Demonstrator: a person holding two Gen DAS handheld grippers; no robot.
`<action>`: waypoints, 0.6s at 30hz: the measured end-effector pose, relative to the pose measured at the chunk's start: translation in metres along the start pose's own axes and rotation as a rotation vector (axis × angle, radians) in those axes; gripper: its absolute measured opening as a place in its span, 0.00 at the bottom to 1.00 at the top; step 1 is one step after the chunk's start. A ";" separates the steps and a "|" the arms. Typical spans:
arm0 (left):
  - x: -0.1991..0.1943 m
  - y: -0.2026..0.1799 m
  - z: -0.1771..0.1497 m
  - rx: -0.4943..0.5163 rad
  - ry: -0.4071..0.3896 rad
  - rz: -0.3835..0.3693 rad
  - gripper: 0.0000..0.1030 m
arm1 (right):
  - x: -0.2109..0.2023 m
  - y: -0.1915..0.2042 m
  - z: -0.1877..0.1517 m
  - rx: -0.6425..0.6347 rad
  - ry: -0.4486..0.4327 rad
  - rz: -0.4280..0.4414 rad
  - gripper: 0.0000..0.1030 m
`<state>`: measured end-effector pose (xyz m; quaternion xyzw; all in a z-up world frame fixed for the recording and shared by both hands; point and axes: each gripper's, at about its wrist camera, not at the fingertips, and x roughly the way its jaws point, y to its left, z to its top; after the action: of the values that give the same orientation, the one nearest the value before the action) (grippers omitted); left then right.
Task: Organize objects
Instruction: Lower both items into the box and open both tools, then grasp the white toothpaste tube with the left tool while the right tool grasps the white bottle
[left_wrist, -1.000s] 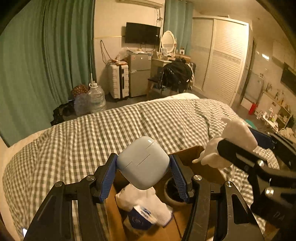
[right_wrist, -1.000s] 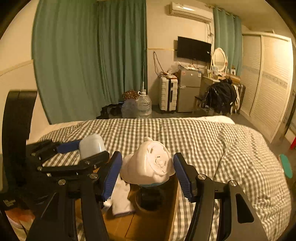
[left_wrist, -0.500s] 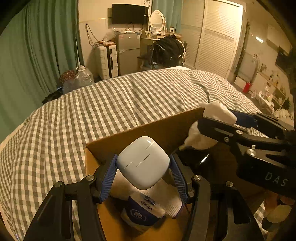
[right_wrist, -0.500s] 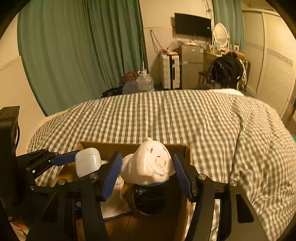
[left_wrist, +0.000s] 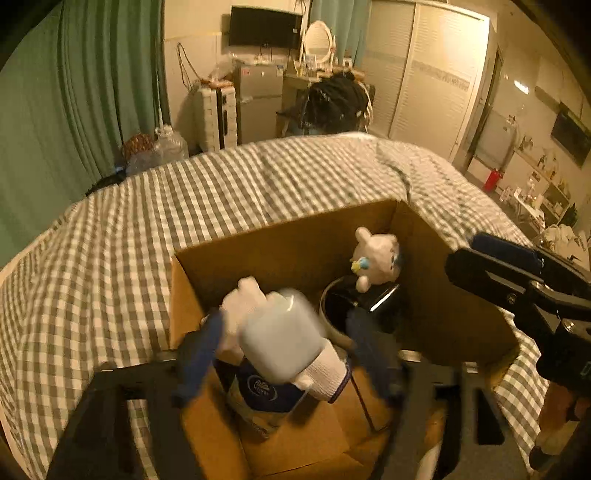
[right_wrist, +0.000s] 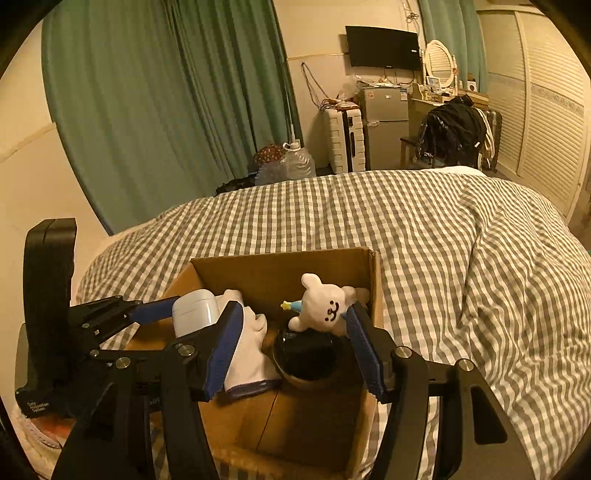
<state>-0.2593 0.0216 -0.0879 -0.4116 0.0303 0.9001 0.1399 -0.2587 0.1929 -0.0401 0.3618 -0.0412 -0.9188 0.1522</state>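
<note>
An open cardboard box (left_wrist: 295, 236) (right_wrist: 280, 264) sits on the checked bed. My left gripper (left_wrist: 284, 332) is open above its left half; the light-blue earbud case (left_wrist: 280, 341) (right_wrist: 194, 314) is blurred between the spread fingers, over a white glove (left_wrist: 321, 365) and a blue tissue pack (left_wrist: 264, 387). My right gripper (right_wrist: 291, 332) is open over the box. The white plush toy (right_wrist: 325, 308) (left_wrist: 376, 258) lies inside on the rim of a dark round container (right_wrist: 306, 356), against the right finger.
The grey-checked bedspread (right_wrist: 424, 229) surrounds the box. Beyond the bed are green curtains (right_wrist: 166, 103), water jugs (right_wrist: 295, 164), a white suitcase (right_wrist: 345, 138), a small fridge (right_wrist: 384, 125) and a chair with dark clothes (right_wrist: 452, 133).
Both grippers have opened. The plush toy left the right gripper and now lies in the box. The earbud case sits lower between the opened left fingers, blurred. Both cameras tilted down toward the box.
</note>
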 end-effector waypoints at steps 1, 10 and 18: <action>-0.007 -0.001 0.000 0.003 -0.026 0.013 0.90 | -0.003 -0.003 0.001 0.007 -0.007 -0.009 0.62; -0.058 -0.009 -0.013 -0.022 -0.095 0.063 0.91 | -0.068 -0.015 -0.019 0.063 -0.067 -0.083 0.72; -0.106 -0.025 -0.046 -0.017 -0.132 0.090 0.91 | -0.125 -0.008 -0.045 0.038 -0.107 -0.148 0.72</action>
<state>-0.1532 0.0137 -0.0372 -0.3509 0.0320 0.9308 0.0975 -0.1433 0.2403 0.0066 0.3171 -0.0400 -0.9446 0.0745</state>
